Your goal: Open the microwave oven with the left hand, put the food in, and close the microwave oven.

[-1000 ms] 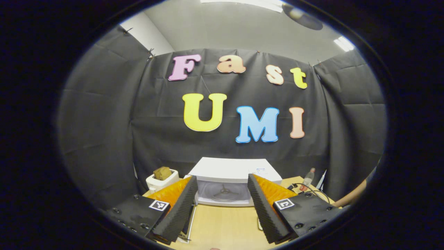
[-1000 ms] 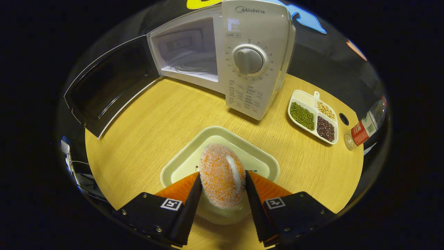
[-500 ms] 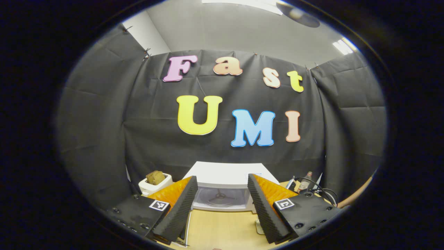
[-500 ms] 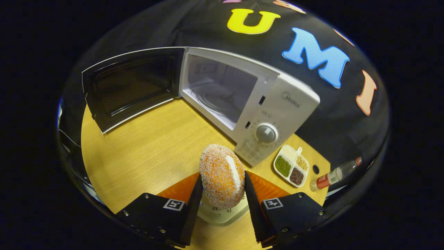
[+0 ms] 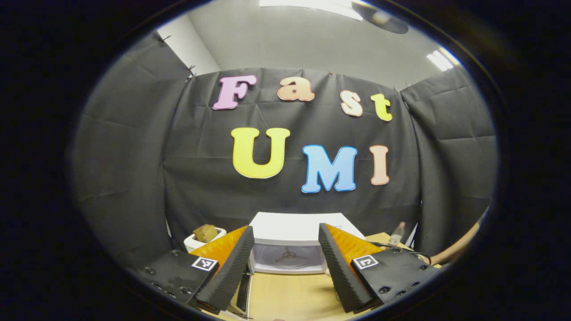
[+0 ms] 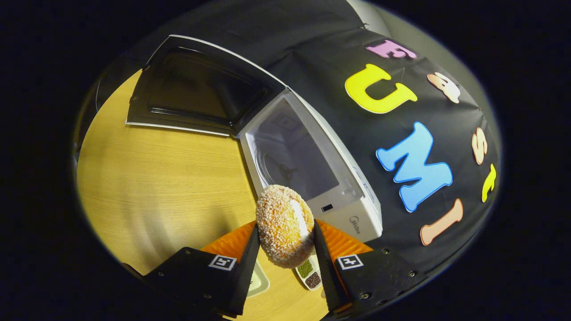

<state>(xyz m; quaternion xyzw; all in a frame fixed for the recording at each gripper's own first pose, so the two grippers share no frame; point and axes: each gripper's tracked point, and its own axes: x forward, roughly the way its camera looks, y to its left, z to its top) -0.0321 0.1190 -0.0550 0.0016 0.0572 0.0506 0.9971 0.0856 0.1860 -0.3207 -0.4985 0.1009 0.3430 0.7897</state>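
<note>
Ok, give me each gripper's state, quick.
Left gripper: open, holding nothing.
Right gripper: shut on the sugared bun.

The table (image 6: 147,178) is pale wood-grain with a smooth, matt face. On it, the microwave (image 6: 343,214) wears glossy white plastic, its door (image 6: 196,89) dark and shiny. Before it, the bun (image 6: 284,225) looks rough with crumbs.

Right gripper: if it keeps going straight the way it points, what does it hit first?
Probably the microwave: the right gripper, shut on the bun, points at its open cavity's lower front edge. Depth is unclear.
</note>
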